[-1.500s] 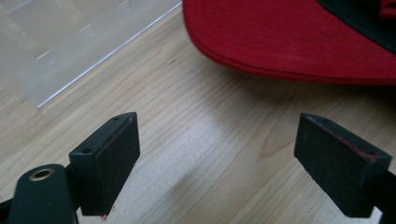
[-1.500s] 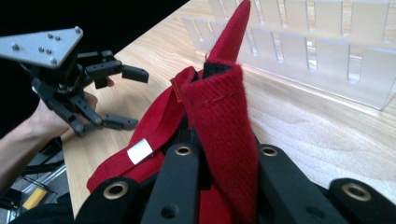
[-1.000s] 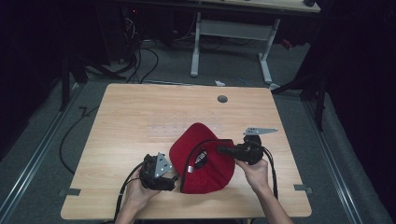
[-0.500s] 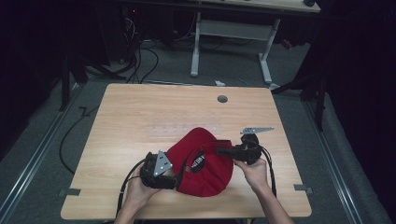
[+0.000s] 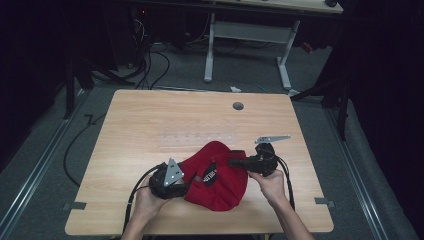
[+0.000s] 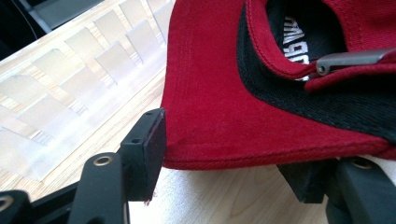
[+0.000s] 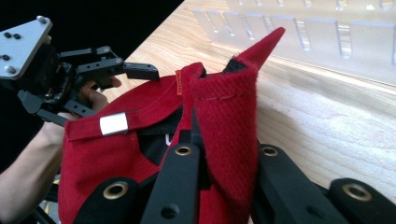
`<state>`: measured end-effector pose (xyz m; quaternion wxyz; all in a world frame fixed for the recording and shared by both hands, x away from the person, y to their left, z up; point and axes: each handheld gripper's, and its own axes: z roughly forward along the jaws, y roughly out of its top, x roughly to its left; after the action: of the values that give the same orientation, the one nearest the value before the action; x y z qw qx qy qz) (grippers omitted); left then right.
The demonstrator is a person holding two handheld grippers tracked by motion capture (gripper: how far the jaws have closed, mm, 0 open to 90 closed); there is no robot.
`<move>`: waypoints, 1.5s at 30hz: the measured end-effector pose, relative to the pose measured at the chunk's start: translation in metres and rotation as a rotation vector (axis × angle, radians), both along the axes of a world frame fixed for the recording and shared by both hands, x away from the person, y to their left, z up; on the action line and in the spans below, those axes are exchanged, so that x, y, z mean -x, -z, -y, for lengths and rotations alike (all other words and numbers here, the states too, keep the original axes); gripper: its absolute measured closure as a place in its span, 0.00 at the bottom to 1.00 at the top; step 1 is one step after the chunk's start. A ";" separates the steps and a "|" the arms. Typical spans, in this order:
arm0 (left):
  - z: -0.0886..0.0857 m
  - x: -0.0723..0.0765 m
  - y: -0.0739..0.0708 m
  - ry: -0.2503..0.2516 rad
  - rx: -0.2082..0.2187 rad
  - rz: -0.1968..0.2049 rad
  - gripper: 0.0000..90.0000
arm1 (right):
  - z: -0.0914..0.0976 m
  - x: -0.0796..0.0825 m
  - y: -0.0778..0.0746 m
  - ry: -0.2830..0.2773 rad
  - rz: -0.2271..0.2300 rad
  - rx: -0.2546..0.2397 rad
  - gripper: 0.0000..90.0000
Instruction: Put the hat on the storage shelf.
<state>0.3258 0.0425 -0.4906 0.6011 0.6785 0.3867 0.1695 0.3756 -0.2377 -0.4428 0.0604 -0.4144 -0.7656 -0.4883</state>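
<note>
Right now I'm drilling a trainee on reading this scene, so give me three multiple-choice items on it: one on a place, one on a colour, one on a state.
1. Where does the cap lie?
A. by the table's far edge
B. near the table's near edge, between the hands
C. on the floor

2. What colour is the cap's outside?
A. red
B. blue
C. white

3. How do the right tongs stand?
A. wide open above the table
B. closed on a cable
C. closed on a fold of the cap

Answers: 1 B, the high view shows it between both hands; 2 A, red cloth in every view; 3 C, the right gripper view shows cloth pinched between the jaws.
</note>
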 end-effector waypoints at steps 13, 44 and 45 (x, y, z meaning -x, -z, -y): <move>0.002 0.002 0.002 0.006 -0.030 0.004 0.52 | -0.008 -0.002 0.001 -0.020 -0.019 -0.016 0.94; -0.010 0.020 -0.034 0.234 0.067 -0.032 0.94 | 0.004 -0.011 -0.014 0.071 0.065 -0.066 0.74; -0.010 0.021 -0.035 0.245 0.064 -0.042 0.94 | 0.004 -0.011 -0.014 0.071 0.065 -0.066 0.74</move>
<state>0.3052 0.0527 -0.4555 0.6305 0.7045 0.3186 0.0684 0.3864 -0.2421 -0.4288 0.0319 -0.4230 -0.7356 -0.5281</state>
